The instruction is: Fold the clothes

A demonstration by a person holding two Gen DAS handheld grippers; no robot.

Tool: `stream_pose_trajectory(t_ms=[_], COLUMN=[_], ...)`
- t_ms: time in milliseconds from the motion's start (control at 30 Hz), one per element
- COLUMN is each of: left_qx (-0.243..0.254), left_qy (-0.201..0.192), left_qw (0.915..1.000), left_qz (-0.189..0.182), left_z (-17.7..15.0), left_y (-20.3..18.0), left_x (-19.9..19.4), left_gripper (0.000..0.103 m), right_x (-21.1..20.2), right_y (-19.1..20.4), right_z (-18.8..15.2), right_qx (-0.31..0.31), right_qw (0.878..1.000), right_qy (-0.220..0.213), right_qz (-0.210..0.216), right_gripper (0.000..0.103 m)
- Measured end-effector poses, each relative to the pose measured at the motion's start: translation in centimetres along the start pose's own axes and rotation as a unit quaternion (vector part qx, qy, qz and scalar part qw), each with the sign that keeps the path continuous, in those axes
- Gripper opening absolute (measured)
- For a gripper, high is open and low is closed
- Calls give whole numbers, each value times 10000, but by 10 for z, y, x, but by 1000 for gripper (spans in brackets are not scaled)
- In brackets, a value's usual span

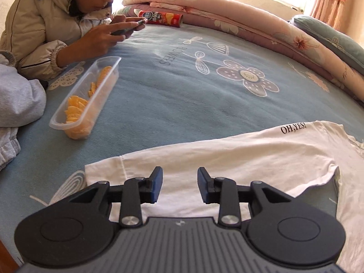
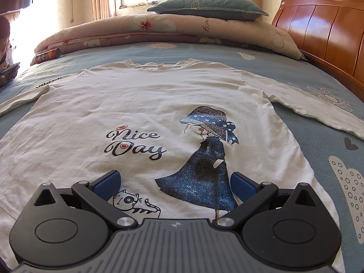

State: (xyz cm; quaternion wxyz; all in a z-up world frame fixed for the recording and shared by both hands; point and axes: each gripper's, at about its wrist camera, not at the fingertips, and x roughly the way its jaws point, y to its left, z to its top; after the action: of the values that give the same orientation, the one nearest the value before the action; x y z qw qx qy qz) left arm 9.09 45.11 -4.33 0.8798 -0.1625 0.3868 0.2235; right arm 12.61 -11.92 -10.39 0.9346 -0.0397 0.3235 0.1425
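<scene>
Through my left claw's camera, my left claw (image 1: 179, 185) hangs part-open and empty over the left sleeve of the white long-sleeved cotton T-shirt (image 1: 238, 159); I judge folding hasn't begun, and next I must pinch that sleeve. Beyond, a clear plastic oblong tray (image 1: 91, 91) holds orange crisps, and a red crisp tube (image 1: 163, 18) lies on its side. Through my right camera, my right claw (image 2: 176, 186) gapes wide, empty, above the shirt spread flat, print up, on the blue flowered bedspread (image 2: 307, 77).
</scene>
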Motion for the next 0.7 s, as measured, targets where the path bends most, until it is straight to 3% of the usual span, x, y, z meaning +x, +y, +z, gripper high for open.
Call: stream_pose_trajectory(t_ms=[167,300,500,600,700], left_qx=[448,536,443,467,428], left_qy=[87,461,292,356,475], left_qw=[9988,9970,9977,9957,9954], left_qz=[185,320,-426,-713,-716], left_z=[-25,-15,26,41,48], left_y=[-16,-23,-71,-110,-142], left_x=[15,6,1,24,58], left_gripper=[36,35,43,44,44], right_x=[0,0,1,1,1], right_y=[0,0,1,0,0], right_z=[-1,-1,0,0,0], right_qx=[8,13,21,22,17], right_qw=[10000,10000,10000,10000,10000], right_qy=[-13,-36,-29,-24,-22], right_qz=[4,16,29,31,31], right_gripper=[103,103,103,103,103])
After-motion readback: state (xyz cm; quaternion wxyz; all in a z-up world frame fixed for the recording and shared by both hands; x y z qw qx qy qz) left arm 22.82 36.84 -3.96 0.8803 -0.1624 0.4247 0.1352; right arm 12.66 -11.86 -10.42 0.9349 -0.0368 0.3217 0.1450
